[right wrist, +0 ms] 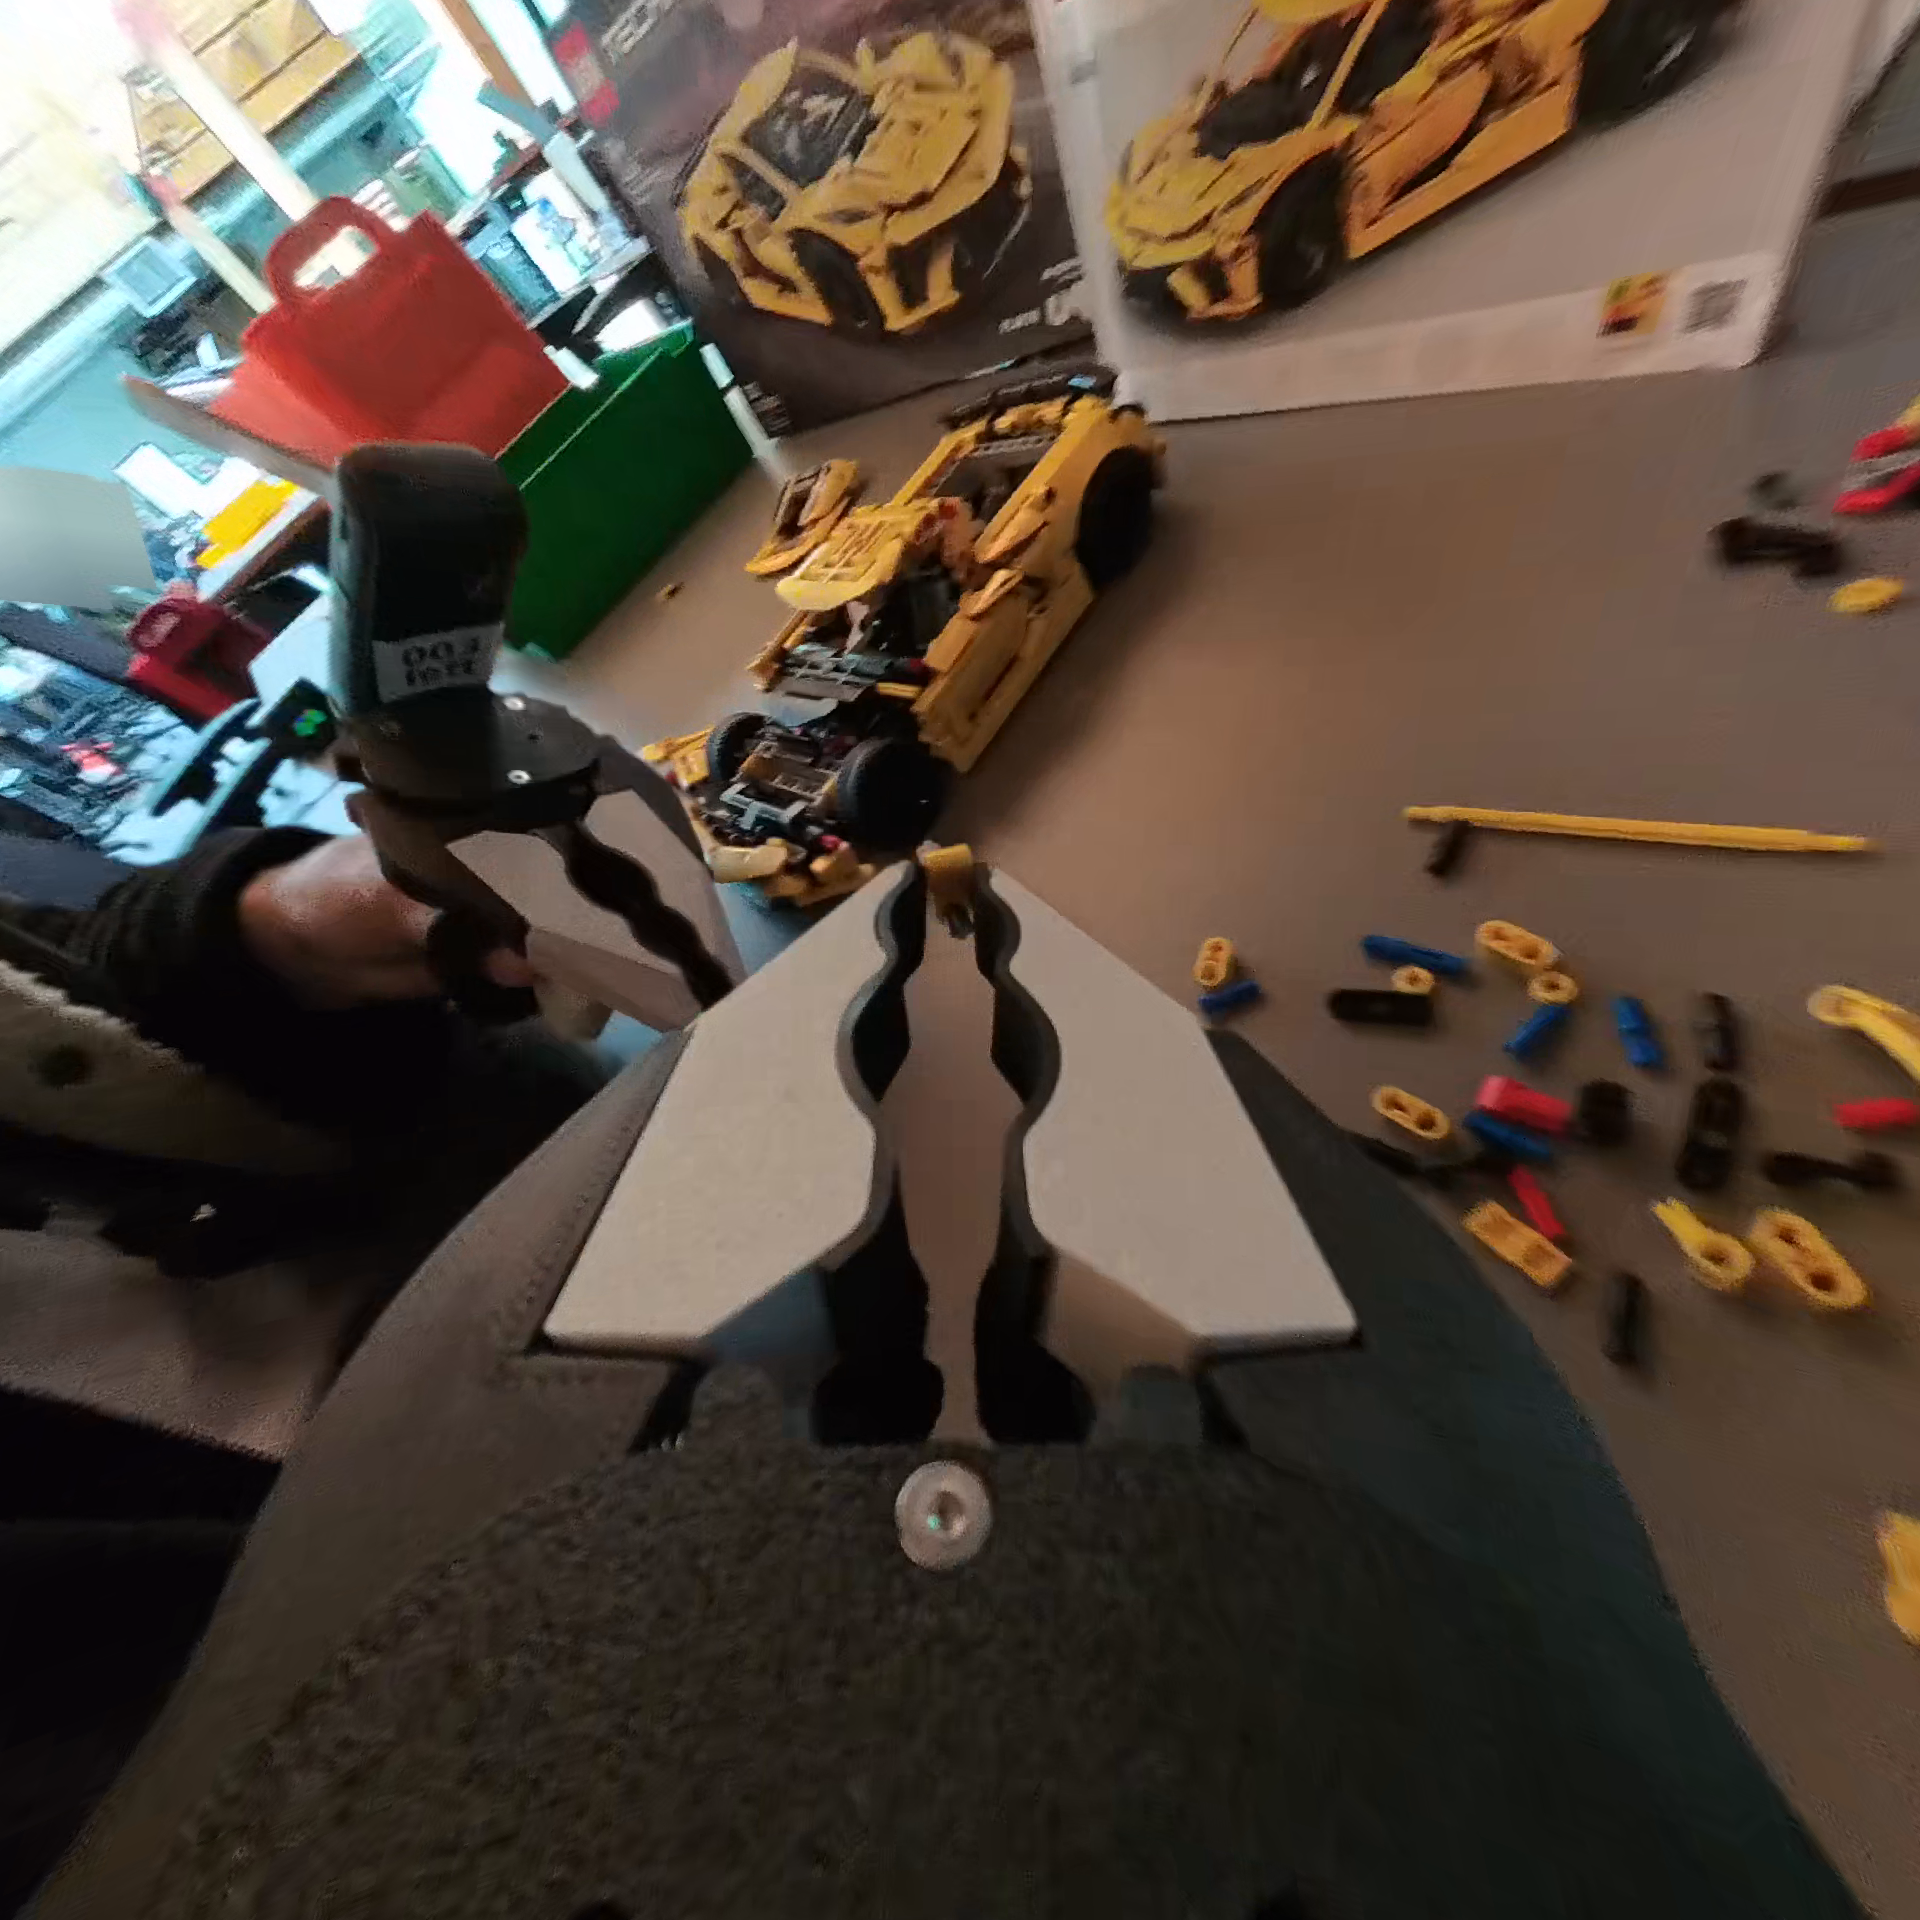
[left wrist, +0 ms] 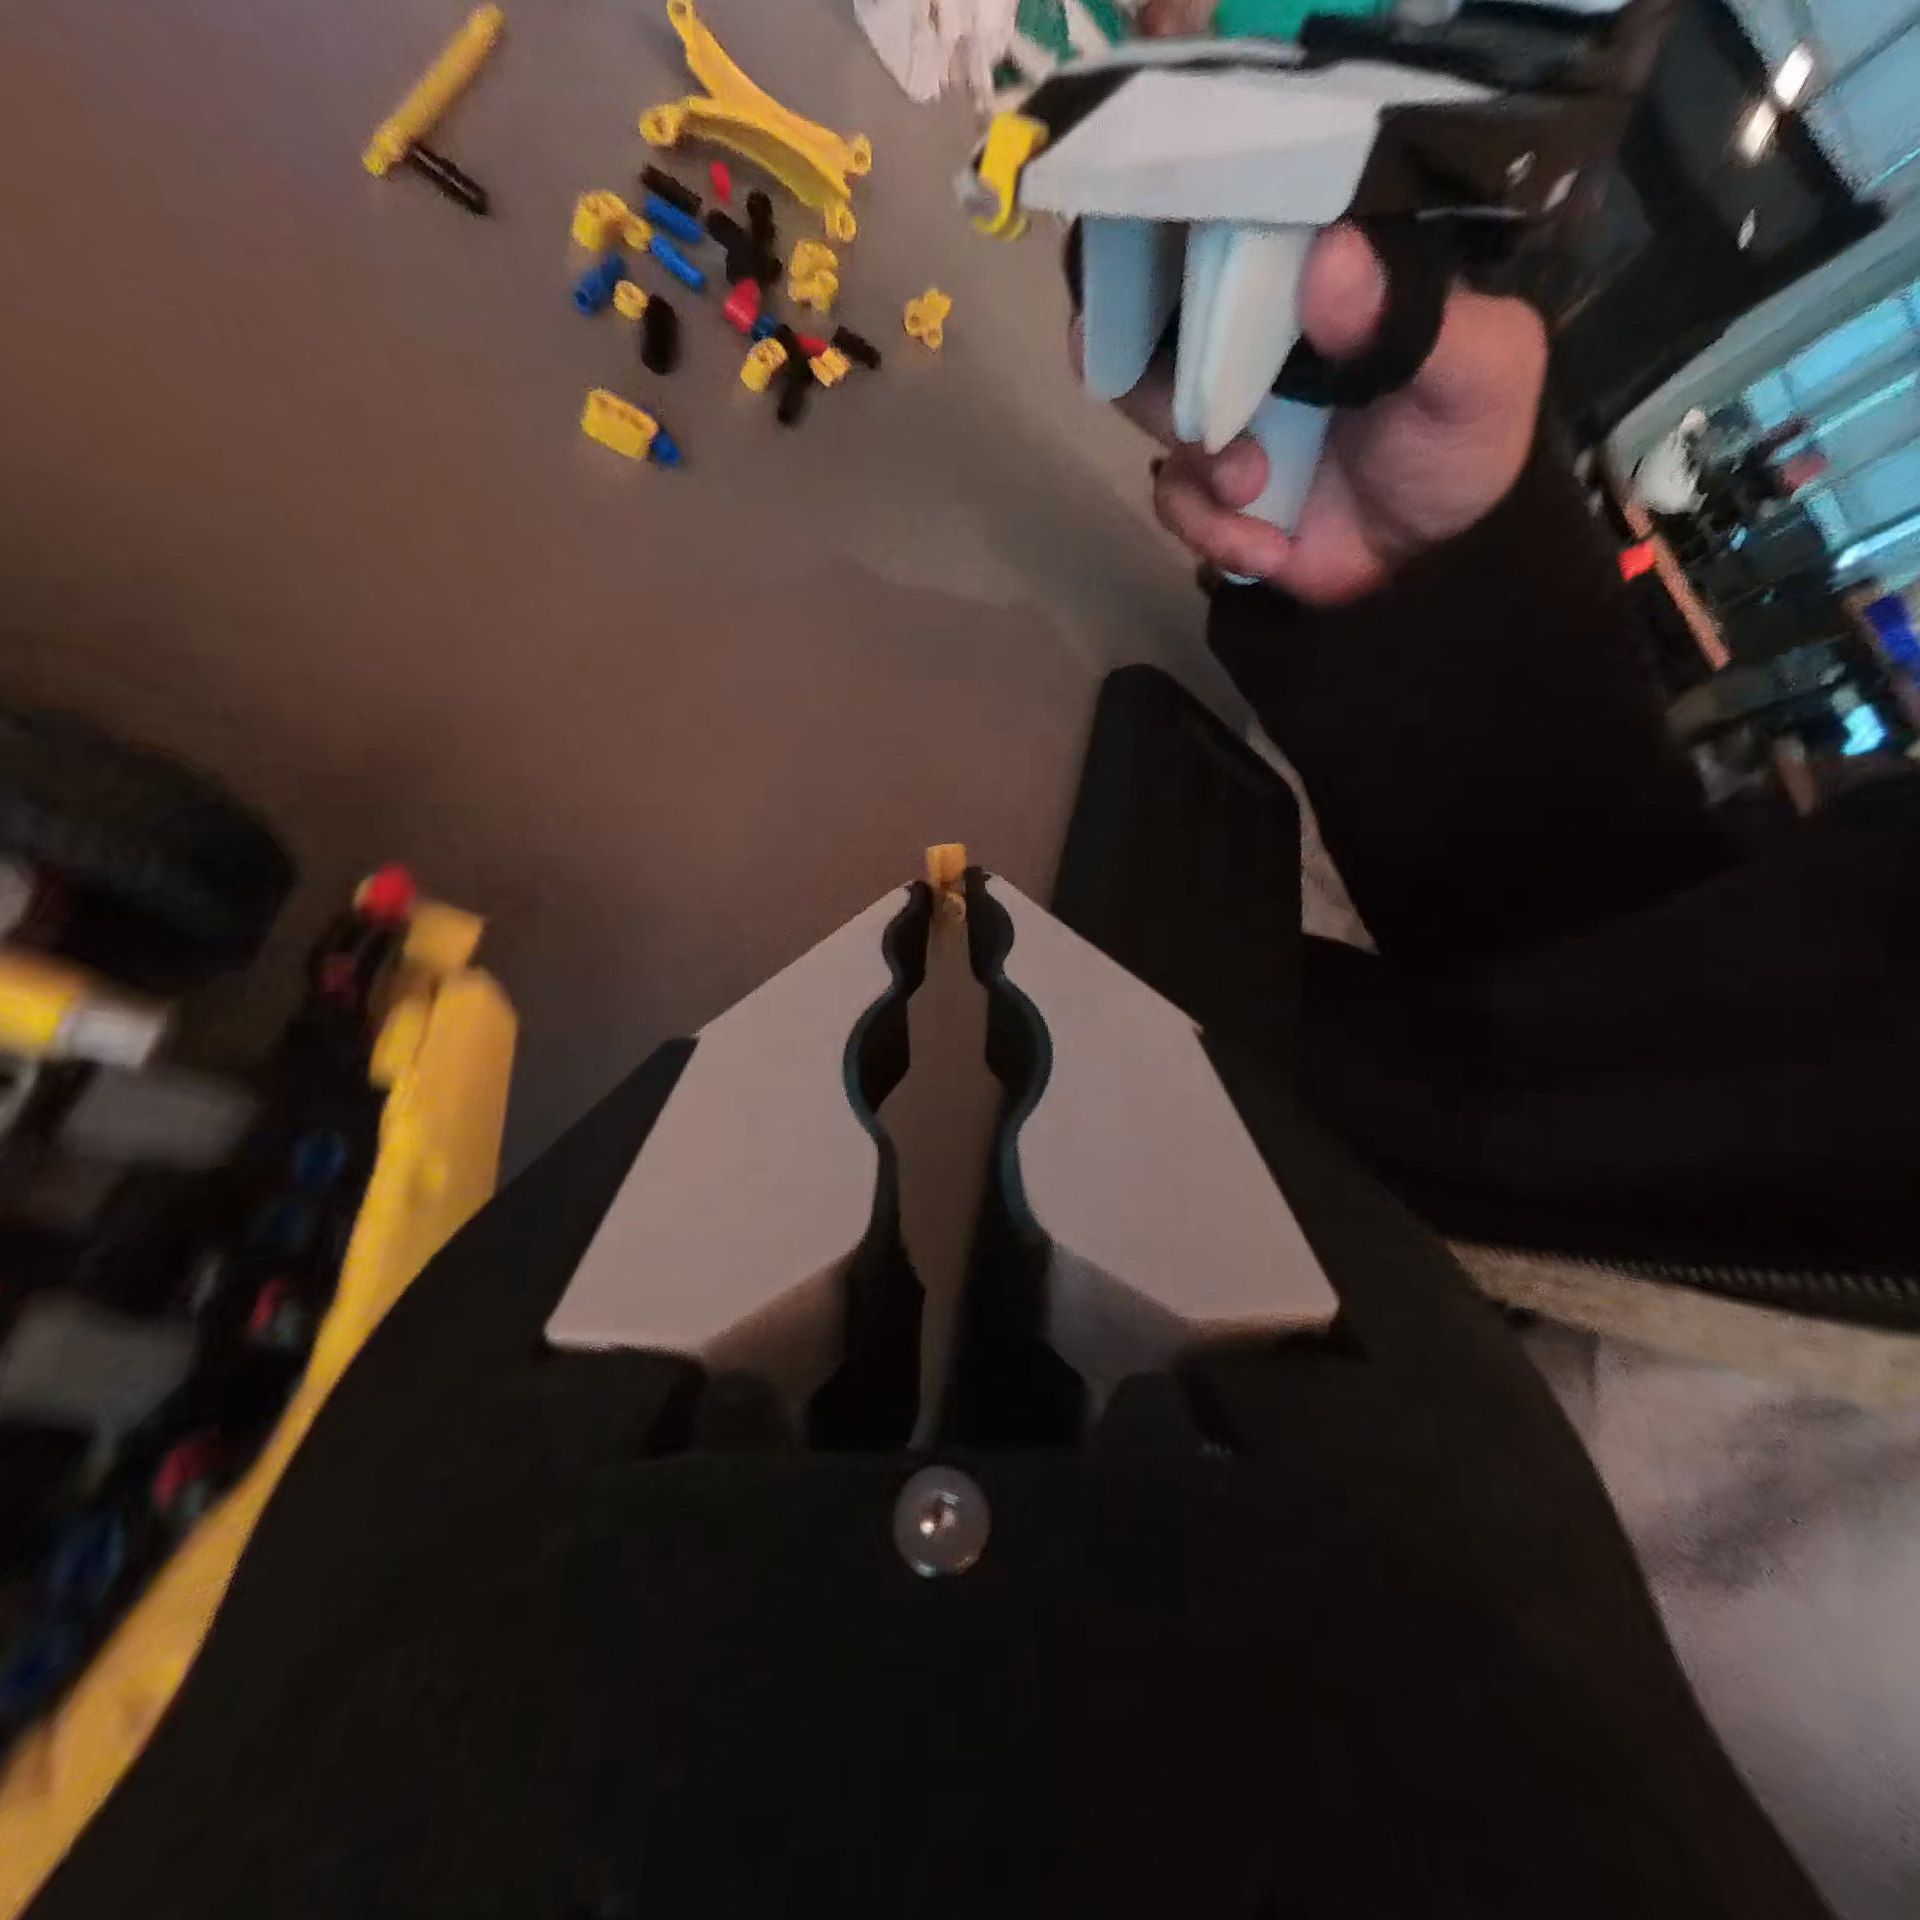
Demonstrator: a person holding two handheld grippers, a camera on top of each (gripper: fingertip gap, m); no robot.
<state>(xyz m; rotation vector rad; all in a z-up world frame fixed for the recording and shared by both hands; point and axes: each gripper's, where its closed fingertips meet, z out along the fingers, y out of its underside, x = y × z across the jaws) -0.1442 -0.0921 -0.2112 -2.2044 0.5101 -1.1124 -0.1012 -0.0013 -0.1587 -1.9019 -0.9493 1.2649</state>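
Since my left fingers [left wrist: 947, 902] and right fingers [right wrist: 948, 883] each pinch a tiny yellow piece by its tip only, either could twist free onto the counter [right wrist: 1403, 644].

The model car [right wrist: 914, 644] stands on the table [right wrist: 1403, 644]. Behind the model car stand two boxes [right wrist: 1434, 187]. Right of the model car lie the loose pieces [right wrist: 1538, 1101], and a long rod [right wrist: 1631, 828] between.
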